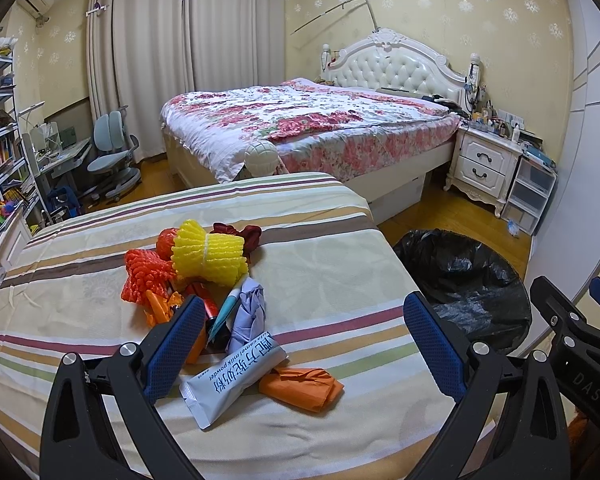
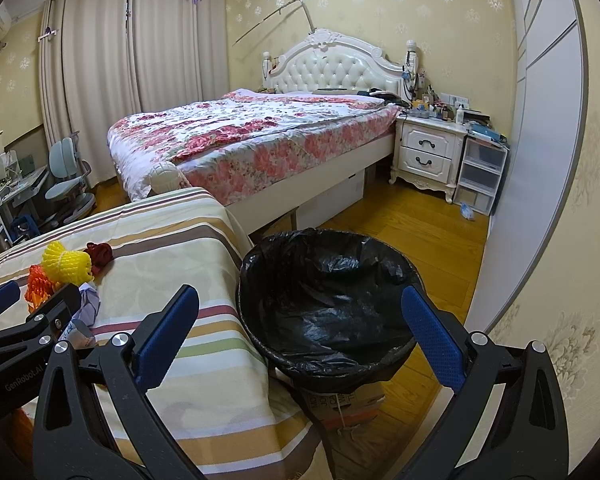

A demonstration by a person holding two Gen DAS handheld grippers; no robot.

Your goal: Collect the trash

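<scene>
A heap of trash lies on the striped table [image 1: 320, 264]: yellow foam net [image 1: 210, 254], orange foam net [image 1: 146, 274], dark red scrunchie [image 1: 240, 234], lilac crumpled paper [image 1: 250, 312], white milk powder sachet [image 1: 236, 378], orange wrapper [image 1: 302, 388]. My left gripper [image 1: 304, 332] is open and empty, above the sachet and wrapper. My right gripper [image 2: 300, 320] is open and empty, in front of the black-lined bin [image 2: 328, 304] beside the table [image 2: 188, 240]. The yellow net [image 2: 66, 262] and scrunchie [image 2: 99, 254] also show there.
The bin [image 1: 464, 280] stands right of the table on a cardboard box [image 2: 340, 404]. Behind are a floral bed [image 1: 300, 120], a white nightstand [image 1: 484, 160], plastic drawers [image 1: 530, 196], a desk chair [image 1: 112, 152] and shelves [image 1: 0, 140]. Wood floor [image 2: 412, 224] lies between.
</scene>
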